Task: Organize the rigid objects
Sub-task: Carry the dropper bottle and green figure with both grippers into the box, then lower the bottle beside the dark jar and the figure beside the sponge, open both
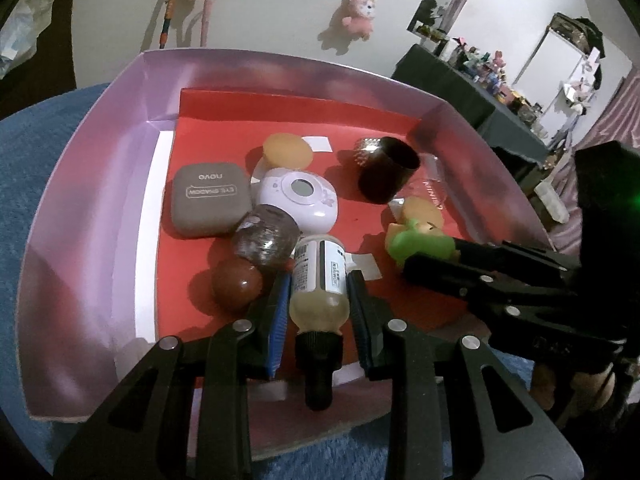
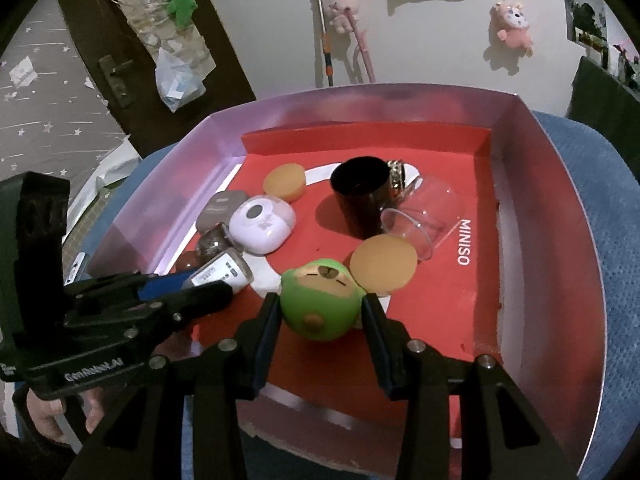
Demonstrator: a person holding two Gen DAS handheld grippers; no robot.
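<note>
My left gripper [image 1: 319, 286] is shut on a small labelled bottle [image 1: 320, 280] with a black cap, held low over the red floor of the pink box [image 1: 92, 200]; the bottle also shows in the right wrist view [image 2: 222, 270]. My right gripper [image 2: 320, 304] is shut on a green toy figure [image 2: 318, 300], which the left wrist view shows at the right [image 1: 416, 240]. Both are inside the box [image 2: 552, 208].
In the box lie a grey eyeshadow case [image 1: 210, 200], a white round device [image 1: 300, 196], a brown ball [image 1: 236, 284], a glittery jar [image 1: 266, 240], two tan discs [image 2: 384, 264] [image 2: 285, 181], a black cup [image 2: 362, 196] and a clear cup [image 2: 424, 216]. The box sits on a blue cloth [image 2: 608, 200].
</note>
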